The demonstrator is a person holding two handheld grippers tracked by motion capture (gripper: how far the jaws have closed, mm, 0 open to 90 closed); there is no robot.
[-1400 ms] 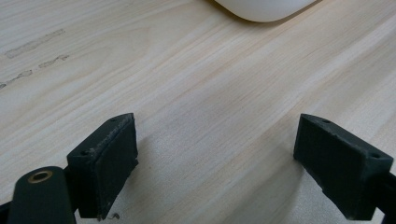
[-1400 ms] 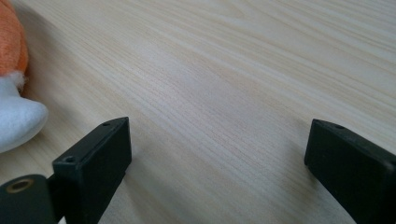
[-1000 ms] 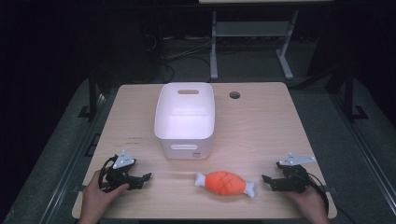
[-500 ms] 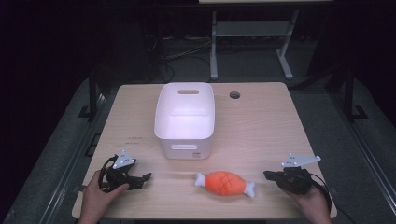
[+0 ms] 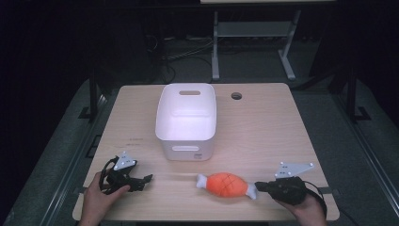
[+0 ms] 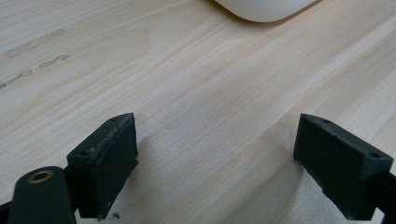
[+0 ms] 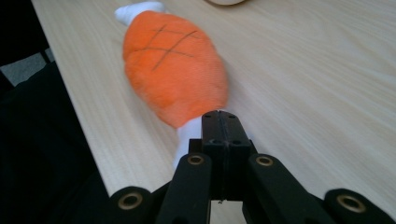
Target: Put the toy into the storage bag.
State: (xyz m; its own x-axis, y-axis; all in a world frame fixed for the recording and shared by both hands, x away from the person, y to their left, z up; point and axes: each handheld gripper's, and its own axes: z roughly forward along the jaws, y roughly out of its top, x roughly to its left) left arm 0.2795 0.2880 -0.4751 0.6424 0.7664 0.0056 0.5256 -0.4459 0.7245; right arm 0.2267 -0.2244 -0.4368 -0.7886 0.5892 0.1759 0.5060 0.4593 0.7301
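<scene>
An orange plush drumstick (image 5: 227, 184) with white ends lies on the wooden table (image 5: 263, 132) near the front edge. My right gripper (image 5: 258, 186) comes in from the right with its tip at the toy's right white end. In the right gripper view its jaws (image 7: 219, 122) are shut, pads pressed flat together, and the drumstick (image 7: 173, 70) stretches away just beyond and under them. I cannot tell whether any fabric is pinched. My left gripper (image 5: 143, 181) rests at the front left, open, with bare wood between its pads (image 6: 215, 163).
A white plastic bin (image 5: 186, 150) stands mid-table behind the toy, its corner visible in the left gripper view (image 6: 266, 9). A round cable hole (image 5: 236, 96) sits at the back right. The table's front edge runs close to both hands.
My right gripper has shut its jaws and moved left and slightly up, reaching the toy's white end. The toy and the left gripper have not moved.
</scene>
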